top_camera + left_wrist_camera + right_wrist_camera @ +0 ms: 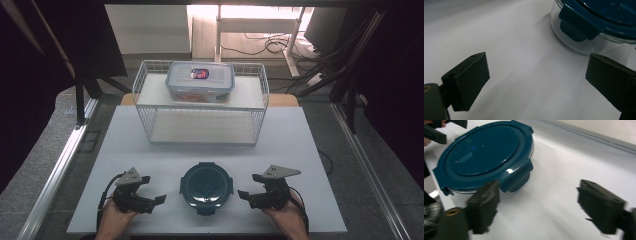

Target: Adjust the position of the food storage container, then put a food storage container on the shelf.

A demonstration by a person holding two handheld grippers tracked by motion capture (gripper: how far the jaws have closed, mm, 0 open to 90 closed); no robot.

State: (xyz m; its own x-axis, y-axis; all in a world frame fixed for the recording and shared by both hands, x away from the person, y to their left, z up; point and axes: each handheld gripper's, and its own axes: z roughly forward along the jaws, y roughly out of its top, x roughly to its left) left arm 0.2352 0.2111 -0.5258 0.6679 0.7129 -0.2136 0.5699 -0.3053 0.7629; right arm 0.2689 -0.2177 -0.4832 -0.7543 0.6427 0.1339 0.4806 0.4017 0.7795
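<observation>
While the round clear container with a dark blue clip-on lid sits at the lower centre of the white surface, the left hand-held gripper and right hand-held gripper flank it, both released, jaws spread and grasping nothing.

A white bench carries a white wire basket at its far middle. Inside the basket, toward the back, sits a clear rectangular container with a grey-blue lid and a red and blue label on top. Near the front edge of the bench stands a round clear container with a dark blue lid closed by clip tabs. Beyond the bench, black cables lie on a wooden floor beside a white frame leg.
</observation>
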